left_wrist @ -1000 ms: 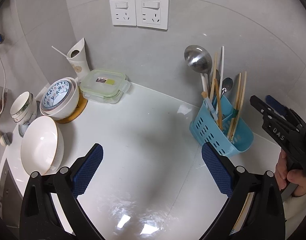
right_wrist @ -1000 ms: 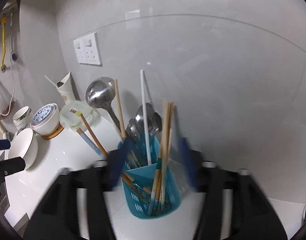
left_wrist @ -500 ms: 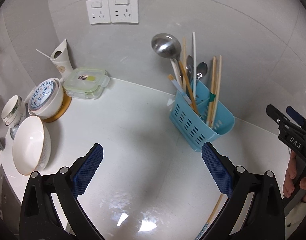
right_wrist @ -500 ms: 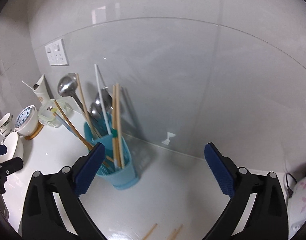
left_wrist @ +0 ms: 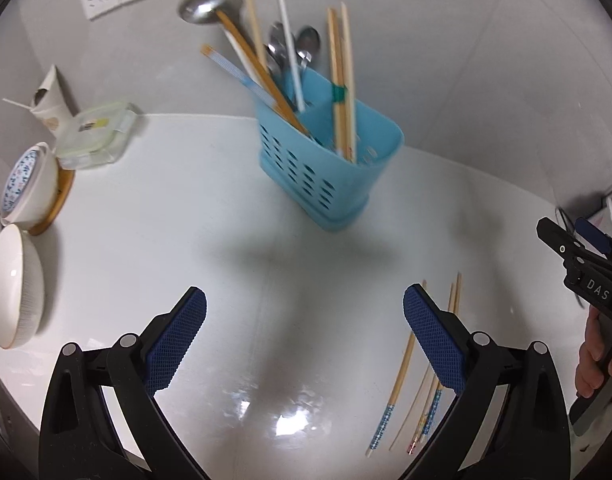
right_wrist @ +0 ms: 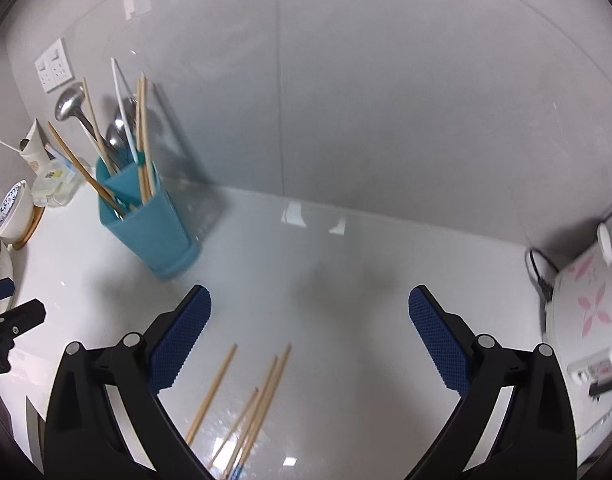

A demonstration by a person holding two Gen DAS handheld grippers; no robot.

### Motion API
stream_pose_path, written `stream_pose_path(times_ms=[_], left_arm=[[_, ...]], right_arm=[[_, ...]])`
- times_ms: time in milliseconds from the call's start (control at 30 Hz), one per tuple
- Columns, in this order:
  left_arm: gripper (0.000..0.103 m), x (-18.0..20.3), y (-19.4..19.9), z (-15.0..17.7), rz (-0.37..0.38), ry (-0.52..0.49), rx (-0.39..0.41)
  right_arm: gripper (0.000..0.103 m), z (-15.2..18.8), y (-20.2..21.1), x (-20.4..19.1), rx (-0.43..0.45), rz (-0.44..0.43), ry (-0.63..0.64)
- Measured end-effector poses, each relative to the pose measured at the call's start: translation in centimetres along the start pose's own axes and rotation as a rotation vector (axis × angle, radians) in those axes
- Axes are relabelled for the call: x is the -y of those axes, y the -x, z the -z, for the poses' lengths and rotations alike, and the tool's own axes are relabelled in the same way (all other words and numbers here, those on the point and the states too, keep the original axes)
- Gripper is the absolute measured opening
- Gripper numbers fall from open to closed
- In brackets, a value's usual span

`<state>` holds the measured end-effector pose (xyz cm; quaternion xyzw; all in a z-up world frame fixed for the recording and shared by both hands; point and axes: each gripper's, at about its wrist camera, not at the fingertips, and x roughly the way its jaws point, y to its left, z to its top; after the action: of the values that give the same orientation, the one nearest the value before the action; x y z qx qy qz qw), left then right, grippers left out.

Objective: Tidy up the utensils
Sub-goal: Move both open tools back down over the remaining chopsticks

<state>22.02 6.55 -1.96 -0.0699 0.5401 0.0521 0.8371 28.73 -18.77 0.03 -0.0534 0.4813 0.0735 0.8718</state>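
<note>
While loose chopsticks (right_wrist: 242,400) are being left lying on the white surface (right_wrist: 345,280) at the lower middle of the right view, both tongs, left (left_wrist: 304,340) and right (right_wrist: 309,340), are being held spread and empty; the blue utensil holder (left_wrist: 329,168) is being kept upright at upper centre of the left view.

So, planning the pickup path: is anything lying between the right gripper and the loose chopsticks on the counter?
Nothing visible: the right gripper hangs open above bare counter, and the loose chopsticks lie uncovered below it.
</note>
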Motion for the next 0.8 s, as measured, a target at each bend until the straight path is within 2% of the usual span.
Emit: stream_pose_path(times_ms=[333,500,800], left_arm=[[0.097,5.9,-6.2,4.4,0.033,-0.163,-0.138],[0.097,7.6,-8.5,6.4,0.035,-0.206,-0.19],[0.096,8.8,-12.0,7.8,0.034,-0.242,-0.254]], right_arm=[[0.095,4.5,-1.7,3.2,-0.121,0.03,-0.043],[0.095,5.8,-2.3,4.2,-0.161,0.037,-0.055],[0.095,7.9,-3.3,4.5,-0.237,0.044,-0.076]])
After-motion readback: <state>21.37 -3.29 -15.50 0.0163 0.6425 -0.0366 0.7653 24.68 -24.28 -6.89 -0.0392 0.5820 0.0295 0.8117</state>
